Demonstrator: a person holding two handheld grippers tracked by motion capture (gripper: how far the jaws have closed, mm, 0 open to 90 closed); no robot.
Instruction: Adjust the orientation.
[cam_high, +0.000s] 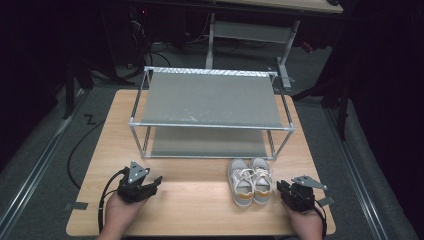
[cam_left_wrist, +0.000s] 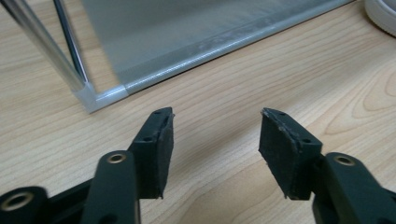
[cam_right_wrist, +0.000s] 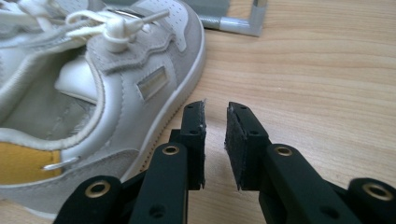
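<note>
A pair of white and grey sneakers (cam_high: 250, 181) with yellow heel lining stands side by side on the wooden table (cam_high: 195, 200), toes toward a two-shelf metal rack (cam_high: 210, 126). My right gripper (cam_high: 281, 186) sits just right of the pair. In the right gripper view its jaws (cam_right_wrist: 215, 105) stand a narrow gap apart with nothing between them, beside the heel side of the nearer sneaker (cam_right_wrist: 116, 88). My left gripper (cam_high: 156, 181) rests at the table's front left, jaws (cam_left_wrist: 215, 114) wide open over bare wood, pointing at the rack's front corner (cam_left_wrist: 93, 98).
Both grey shelves of the rack (cam_high: 210, 97) carry nothing. A rack foot (cam_right_wrist: 243, 23) stands beyond the sneaker's toe. A sneaker's sole edge (cam_left_wrist: 380, 14) shows in the left gripper view. Cables trail from the left gripper off the table's left edge. Bare wood lies between the hands.
</note>
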